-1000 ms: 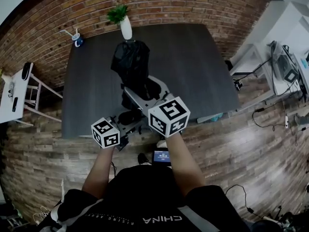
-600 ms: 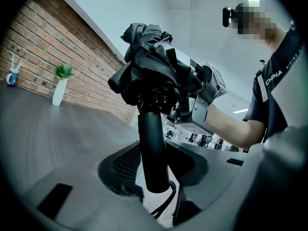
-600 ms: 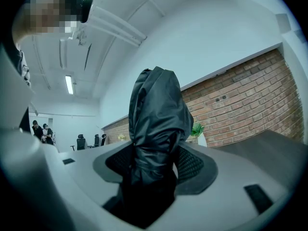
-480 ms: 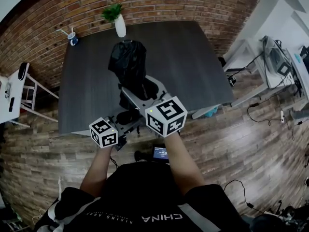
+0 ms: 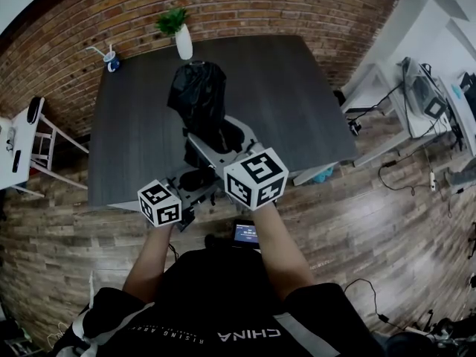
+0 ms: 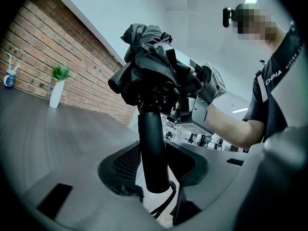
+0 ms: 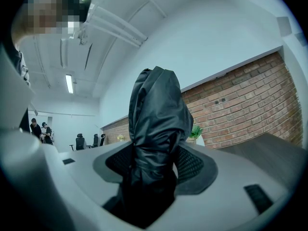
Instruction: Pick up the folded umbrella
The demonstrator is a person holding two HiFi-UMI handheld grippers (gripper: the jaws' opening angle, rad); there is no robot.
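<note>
We hold the umbrella point(image 5: 198, 95) in the air over the near half of the tabletop point(image 5: 290, 103), lifted off it and pointing away from us toward the brick wall. The left tool point(image 6: 153, 179) is clamped on the handle point(image 6: 151, 138), which fills the gap between its pads. The right tool point(image 7: 150, 182) pinches the bunched canopy point(image 7: 158, 114) further along. We judge that two grips are used because the loose fabric would otherwise sag or swing: the handle gives a firm hold, and the canopy grip keeps the bundle level.

Compared with a second ago, both grips and the umbrella's pose look the same. Only the framing differs: the plant point(image 5: 175, 22) and the table edge sit slightly further left in the head view.
</note>
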